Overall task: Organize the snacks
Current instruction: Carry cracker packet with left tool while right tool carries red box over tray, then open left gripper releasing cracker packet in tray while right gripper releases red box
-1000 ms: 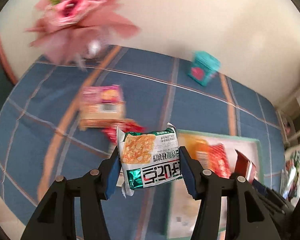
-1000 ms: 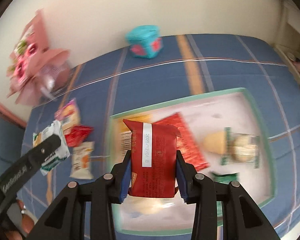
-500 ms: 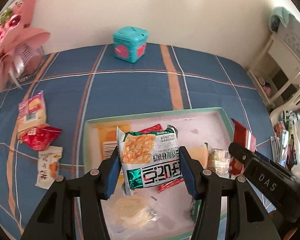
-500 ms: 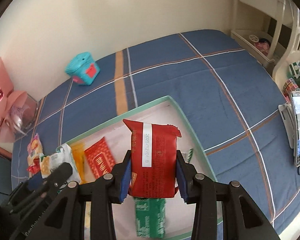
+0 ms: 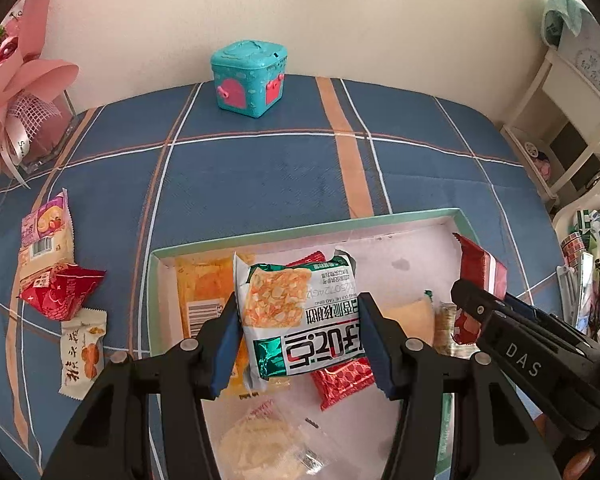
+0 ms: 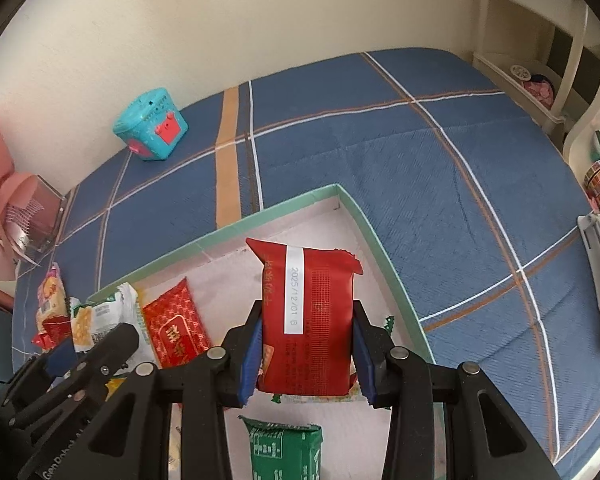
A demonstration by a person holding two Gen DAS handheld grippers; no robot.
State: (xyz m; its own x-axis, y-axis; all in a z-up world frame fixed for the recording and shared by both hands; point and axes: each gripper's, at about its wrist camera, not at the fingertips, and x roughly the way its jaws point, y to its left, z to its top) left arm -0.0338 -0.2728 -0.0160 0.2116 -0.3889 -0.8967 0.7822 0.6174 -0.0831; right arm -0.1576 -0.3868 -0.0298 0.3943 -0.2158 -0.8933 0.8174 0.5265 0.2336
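Two grippers, each clamped on a snack above the green-rimmed tray [image 5: 306,232]. Left gripper [image 5: 300,344] pinches a glossy white-and-green packet [image 5: 300,320], which hides part of the orange packet [image 5: 204,292] and red packet [image 5: 344,376] lying in the tray. Right gripper [image 6: 306,354] squeezes a crinkle-edged red packet [image 6: 308,320]; a green packet [image 6: 286,452] beneath is cut off. Only the left view shows three loose packets [image 5: 60,292] on the blue plaid cloth [image 5: 260,176]; a teal box [image 5: 249,73] appears in both.
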